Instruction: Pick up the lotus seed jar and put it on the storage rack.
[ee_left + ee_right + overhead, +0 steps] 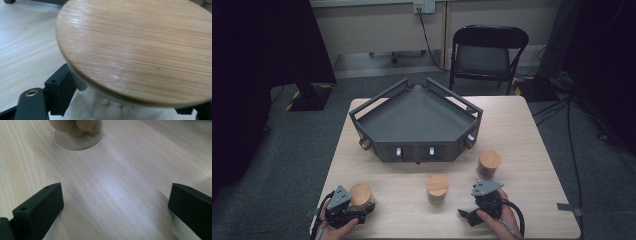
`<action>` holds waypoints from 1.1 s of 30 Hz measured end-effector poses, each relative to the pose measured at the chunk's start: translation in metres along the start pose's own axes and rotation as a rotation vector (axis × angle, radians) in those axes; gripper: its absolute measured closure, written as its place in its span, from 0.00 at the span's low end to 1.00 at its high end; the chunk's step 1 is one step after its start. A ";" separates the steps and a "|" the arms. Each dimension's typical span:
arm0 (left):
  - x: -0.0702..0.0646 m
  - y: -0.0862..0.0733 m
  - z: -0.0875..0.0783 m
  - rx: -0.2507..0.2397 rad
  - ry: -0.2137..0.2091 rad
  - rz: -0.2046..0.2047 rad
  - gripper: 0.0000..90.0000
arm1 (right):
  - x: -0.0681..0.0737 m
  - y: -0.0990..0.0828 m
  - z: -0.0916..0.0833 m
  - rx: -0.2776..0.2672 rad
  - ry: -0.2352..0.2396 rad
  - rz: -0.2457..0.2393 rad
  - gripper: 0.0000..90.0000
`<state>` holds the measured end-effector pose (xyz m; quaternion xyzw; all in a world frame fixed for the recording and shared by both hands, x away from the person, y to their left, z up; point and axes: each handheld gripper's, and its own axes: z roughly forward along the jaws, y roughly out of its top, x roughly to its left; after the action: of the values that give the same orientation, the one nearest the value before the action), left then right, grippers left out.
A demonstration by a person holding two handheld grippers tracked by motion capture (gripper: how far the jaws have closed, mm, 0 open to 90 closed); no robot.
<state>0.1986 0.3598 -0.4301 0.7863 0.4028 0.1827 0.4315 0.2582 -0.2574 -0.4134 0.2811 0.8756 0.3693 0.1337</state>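
Note:
Three clear jars with round wooden lids stand on the light wooden table (522, 130). The left jar (361, 194) sits near the front left corner. My left gripper (358, 207) is shut on its glass body just under the lid. In the left gripper view the lid (135, 47) looms close, white pieces show in the jar (110, 110), and a black finger (60, 90) presses its side. My right gripper (484, 192) stands open near the front edge, its fingers (42, 207) wide apart over bare wood. The right jar (488, 164), holding brown pieces (77, 130), stands just ahead of it.
A middle jar (437, 187) stands between the two hands. A dark grey five-sided tray (417, 120) with rails and knobs occupies the far half of the table. A black folding chair (487, 52) stands beyond the table.

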 end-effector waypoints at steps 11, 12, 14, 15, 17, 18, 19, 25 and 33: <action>-0.003 -0.001 0.001 -0.006 0.005 0.012 0.27 | 0.000 0.000 0.000 0.000 0.000 0.000 0.00; -0.004 0.000 0.001 -0.005 0.008 0.018 0.27 | 0.000 0.000 0.000 0.000 0.000 0.000 0.00; -0.004 0.000 0.001 -0.004 0.010 0.020 0.27 | 0.000 0.000 0.000 0.000 0.000 0.000 0.00; -0.004 0.000 0.001 -0.005 0.011 0.021 0.27 | 0.000 0.000 0.000 0.000 0.000 0.000 0.00; -0.007 0.000 0.001 -0.006 0.021 0.030 0.28 | 0.000 0.000 0.000 0.000 0.000 0.000 0.00; -0.008 0.000 0.001 -0.005 0.024 0.033 0.28 | 0.000 0.000 0.000 0.000 0.000 0.000 0.00; -0.008 0.000 0.001 -0.004 0.027 0.033 0.28 | 0.000 0.000 0.000 0.000 0.000 0.000 0.00; -0.010 0.001 0.000 -0.004 0.037 0.030 0.29 | 0.000 0.000 0.000 0.000 0.000 0.000 0.00; -0.012 0.003 -0.004 -0.012 0.046 0.025 0.29 | 0.000 0.000 0.000 0.000 0.000 0.000 0.00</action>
<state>0.1902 0.3519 -0.4250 0.7844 0.4014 0.2085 0.4244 0.2582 -0.2574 -0.4134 0.2810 0.8757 0.3693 0.1337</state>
